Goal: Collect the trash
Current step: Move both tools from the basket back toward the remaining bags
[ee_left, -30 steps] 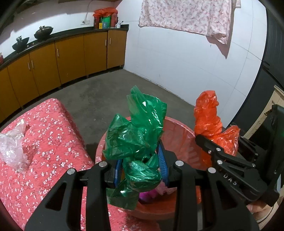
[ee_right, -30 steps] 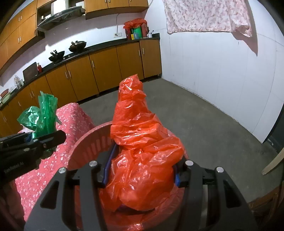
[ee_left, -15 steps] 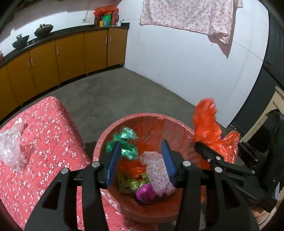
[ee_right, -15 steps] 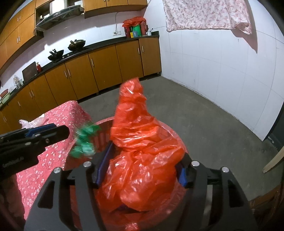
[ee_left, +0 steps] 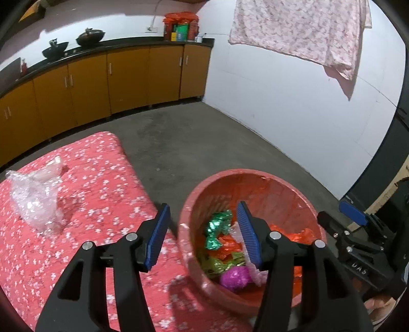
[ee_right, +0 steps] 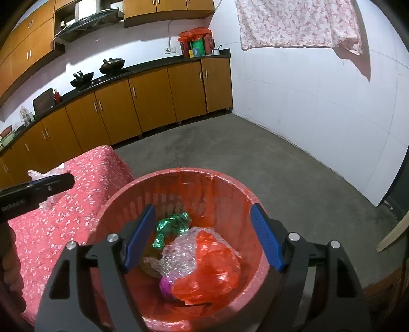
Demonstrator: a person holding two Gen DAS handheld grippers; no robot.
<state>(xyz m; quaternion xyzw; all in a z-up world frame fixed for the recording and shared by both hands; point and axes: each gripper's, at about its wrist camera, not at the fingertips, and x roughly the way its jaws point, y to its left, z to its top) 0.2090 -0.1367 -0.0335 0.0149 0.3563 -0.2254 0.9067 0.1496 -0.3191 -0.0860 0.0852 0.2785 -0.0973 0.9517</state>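
so both claws hung wide over the red basket point(ee_right: 179, 176), and neither held anything. the left gripper point(ee_left: 203, 235) had its blue pads spread apart, one over the flowered red cloth point(ee_left: 84, 204) and the other over the basket's mouth, nothing between them. the right gripper point(ee_right: 202, 237) was spread just as wide, its pads framing the basket from above, empty too.

down inside lay the trash: a green bag point(ee_right: 171, 227) crumpled toward the far-left wall, a clear wrap point(ee_right: 179, 255) in the middle, an orange bag point(ee_right: 212, 268) lying on top toward the near side, and a small purple lump point(ee_right: 165, 284) mostly buried under the orange one. from the left wrist view the right-hand pad cut across the pile, so the clear wrap showed only as a pale sliver, and something yellowish-green beside the purple lump was too crumpled to name. the basket's near rim was cut off behind the gripper bodies in both views.

over on the cloth a clear plastic bag point(ee_left: 35, 201) sat well apart from the basket, untouched. in the right wrist view only a scrap of it peeked out behind the left gripper's dark finger.

far behind ran brown cabinets point(ee_right: 153, 102), and a pink sheet point(ee_right: 299, 23) hung on the white wall, its top cut off by the frame.
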